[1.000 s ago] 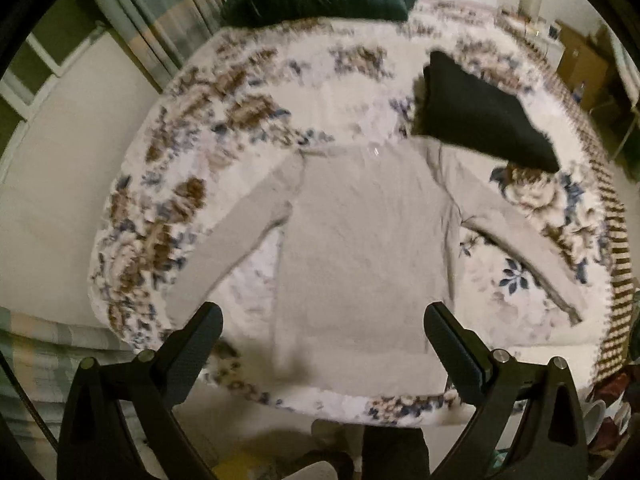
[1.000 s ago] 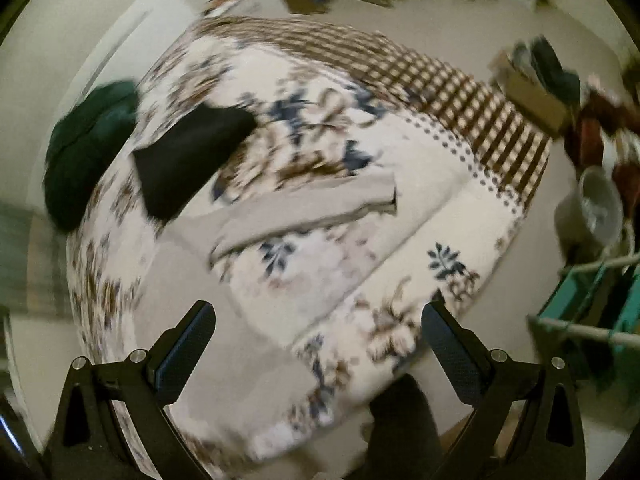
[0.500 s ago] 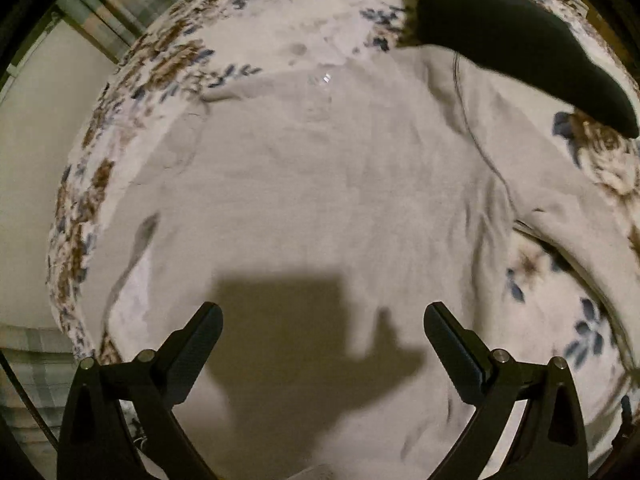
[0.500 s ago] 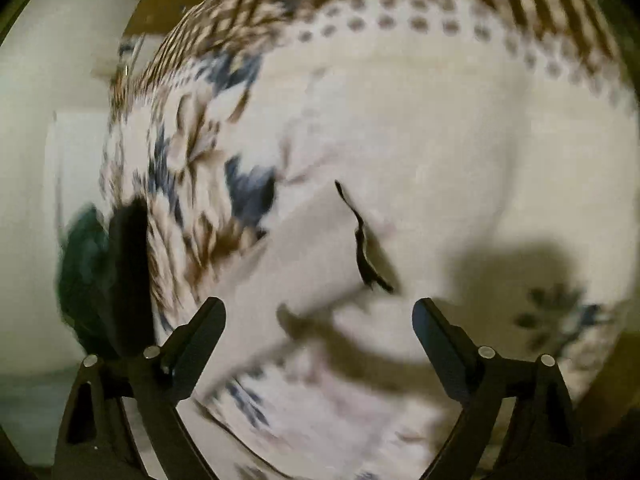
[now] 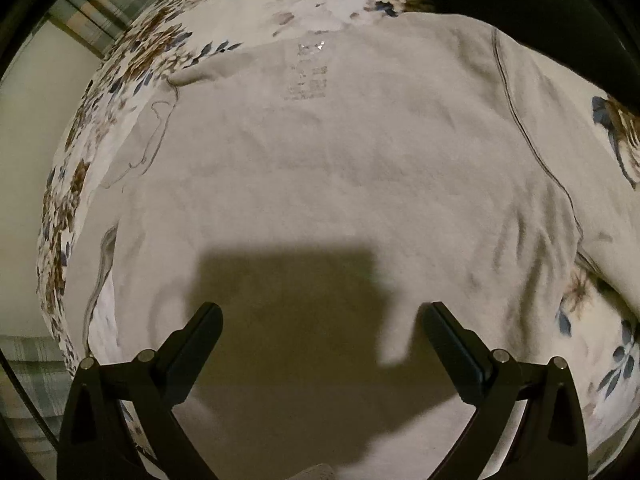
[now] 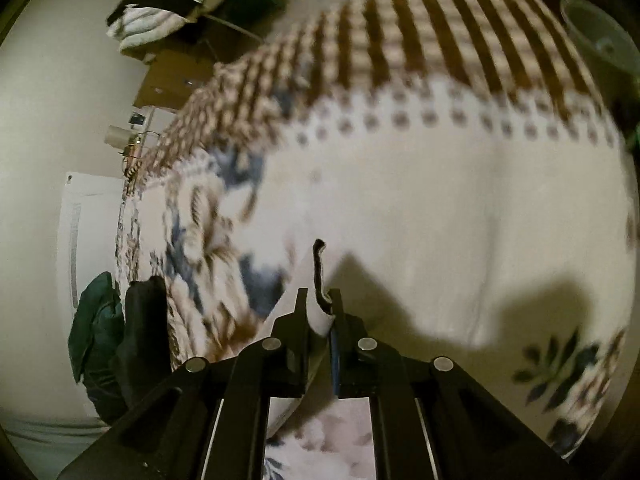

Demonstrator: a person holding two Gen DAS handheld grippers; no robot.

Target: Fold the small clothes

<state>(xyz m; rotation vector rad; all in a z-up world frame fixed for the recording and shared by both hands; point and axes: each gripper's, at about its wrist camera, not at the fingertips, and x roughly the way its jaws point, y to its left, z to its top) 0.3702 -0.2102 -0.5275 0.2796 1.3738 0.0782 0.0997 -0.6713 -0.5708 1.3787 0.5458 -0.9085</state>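
Observation:
A beige long-sleeved top (image 5: 320,160) lies spread flat on a floral bedspread (image 5: 120,80), neck label toward the far side. My left gripper (image 5: 322,316) hovers open just above its lower body, nothing between the fingers. In the right wrist view my right gripper (image 6: 319,300) is shut on the cuff end of the top's sleeve (image 6: 318,312); the dark inner edge of the cuff curls up past the fingertips. The rest of the sleeve is hidden under the gripper.
A black folded garment (image 5: 540,12) lies by the top's far right shoulder, also seen as the black garment (image 6: 140,340) beside a dark green bundle (image 6: 92,328). The brown checked blanket edge (image 6: 400,60) lies beyond. Clutter and a box stand on the floor.
Both grippers dropped close to the bed. The left one stayed open over the top's body. The right one rolled, came onto the sleeve cuff and shut on it.

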